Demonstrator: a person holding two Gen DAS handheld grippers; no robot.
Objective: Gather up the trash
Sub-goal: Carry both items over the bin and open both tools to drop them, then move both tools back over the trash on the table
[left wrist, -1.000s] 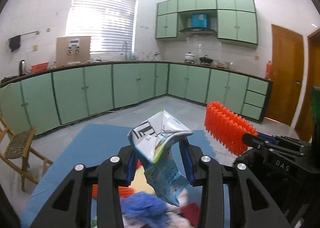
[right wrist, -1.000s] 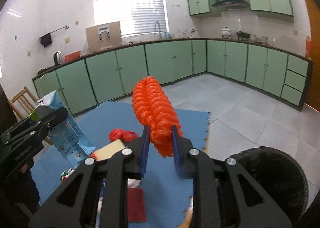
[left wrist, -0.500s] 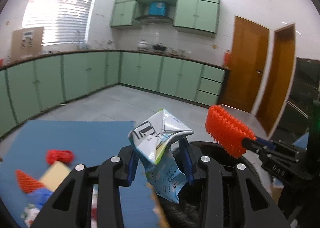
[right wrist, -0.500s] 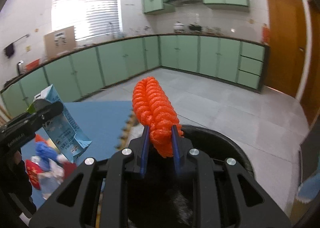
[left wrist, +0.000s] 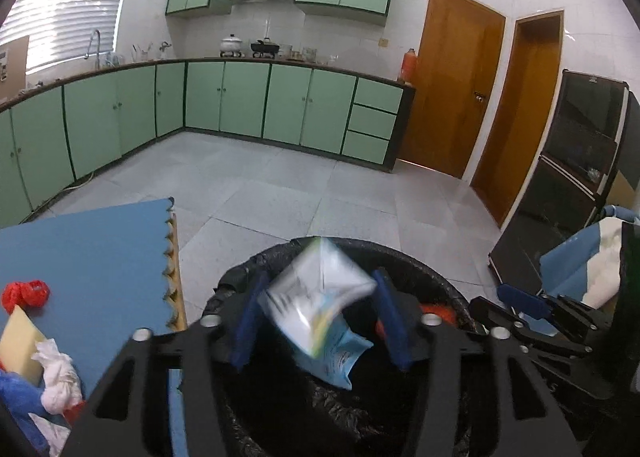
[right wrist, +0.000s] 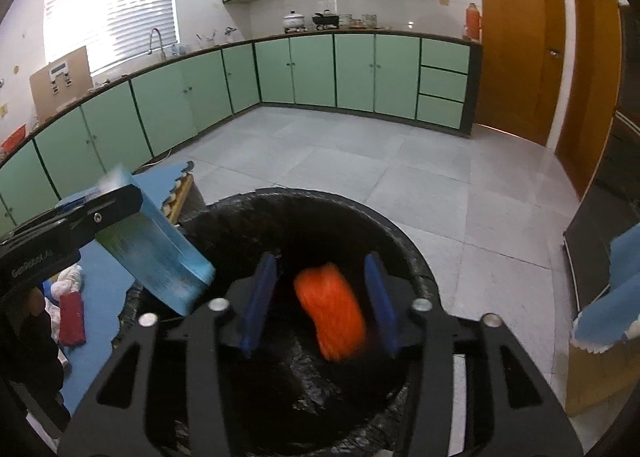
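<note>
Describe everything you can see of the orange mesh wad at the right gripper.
The orange mesh wad is a bright orange, netted-looking bundle, rolled into a chunky oblong and motion-blurred. It sits between the spread blue fingers of the right gripper, with a gap on both sides, so nothing visibly grips it. It is over the mouth of the black-lined bin, apparently dropping in. From the left wrist view only an orange sliver shows inside the bin.
</note>
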